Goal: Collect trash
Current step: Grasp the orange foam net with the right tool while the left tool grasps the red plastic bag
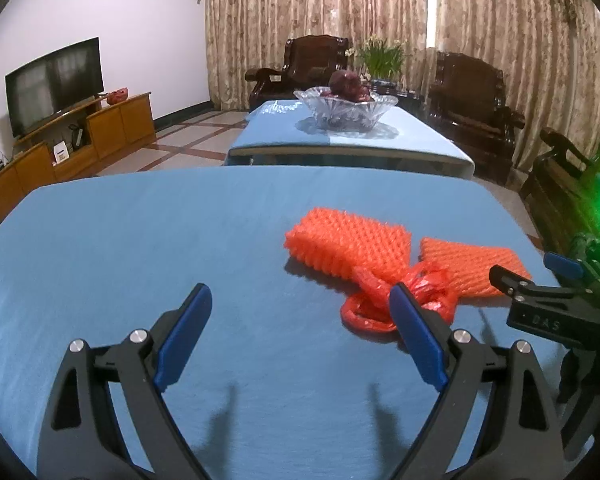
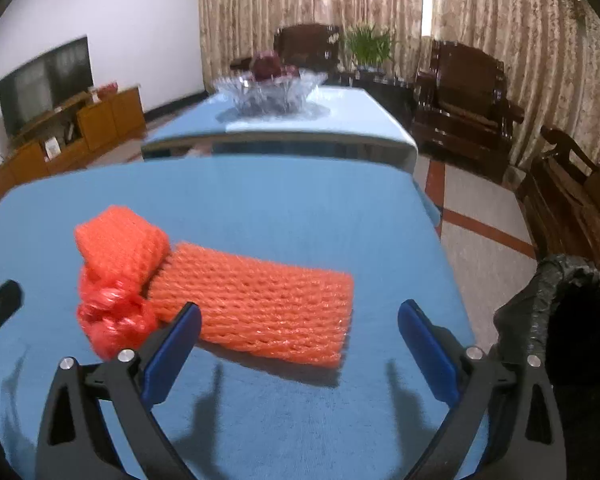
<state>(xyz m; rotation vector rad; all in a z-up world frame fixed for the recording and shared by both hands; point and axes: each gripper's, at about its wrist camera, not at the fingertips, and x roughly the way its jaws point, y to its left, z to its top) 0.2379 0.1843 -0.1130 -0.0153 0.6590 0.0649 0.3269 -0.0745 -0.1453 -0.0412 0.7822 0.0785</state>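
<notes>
2 hand-held grippers, left and right, hover wide above foam nets.

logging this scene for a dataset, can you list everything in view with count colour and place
foam fruit net: 2, orange, near table, side by side
plastic bag: 1, red, crumpled, at the nets' near ends
near table: 1, blue cloth
trash bin: 1, black liner, right of near table
far table: 1, blue cloth
glass bowl: 1, clear, dark red fruit, far table
tv: 1, black, on wooden cabinet, left wall
armchairs: dark wood, by curtains
plant: 1, green, between chairs
left claw: open, above cloth
right claw: open, over a net
</notes>
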